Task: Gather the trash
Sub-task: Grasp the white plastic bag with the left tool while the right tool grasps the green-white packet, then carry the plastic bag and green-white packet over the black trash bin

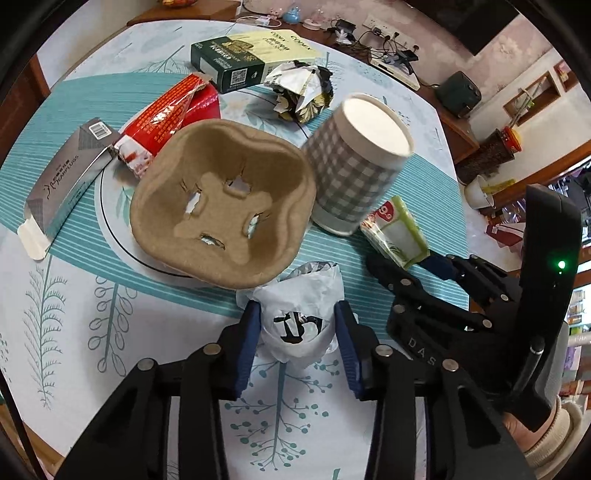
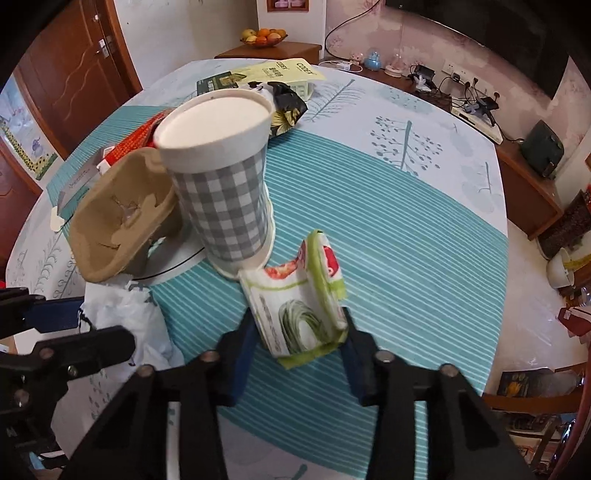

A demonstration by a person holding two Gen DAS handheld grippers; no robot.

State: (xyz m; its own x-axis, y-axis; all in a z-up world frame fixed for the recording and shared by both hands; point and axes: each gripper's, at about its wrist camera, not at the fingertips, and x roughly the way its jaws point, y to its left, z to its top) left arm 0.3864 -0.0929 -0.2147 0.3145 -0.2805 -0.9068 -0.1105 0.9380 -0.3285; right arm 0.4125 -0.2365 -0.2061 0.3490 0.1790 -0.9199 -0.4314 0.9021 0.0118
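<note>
Two clamped: left hand-held gripper (image 1: pixel 298 332) on white bag (image 1: pixel 301 317), right hand-held gripper (image 2: pixel 300 334) on "9.9" packet (image 2: pixel 295 314).

Pink wall (image 2: pixel 369 29), wooden door (image 2: pixel 74 74)

"EARPLUGS" — grey box (image 1: pixel 70 177); "9.9" — packet (image 1: pixel 397 230)

Your tablecloth (image 2: pixel 388 221) is teal with thin white stripes, pale at the edges with teal tree and leaf prints. The cup (image 1: pixel 354 166) wears a grey-and-white check — white rim and base. Tan pulp tray (image 1: pixel 221 206); red carton (image 1: pixel 173 110) with white print; dark green and pale yellow box (image 1: pixel 251 59). Both of your grippers — black, blue pads (image 1: pixel 247 343) — flank white plastic (image 1: pixel 299 314) and a green-edged packet (image 2: pixel 303 314).
</note>
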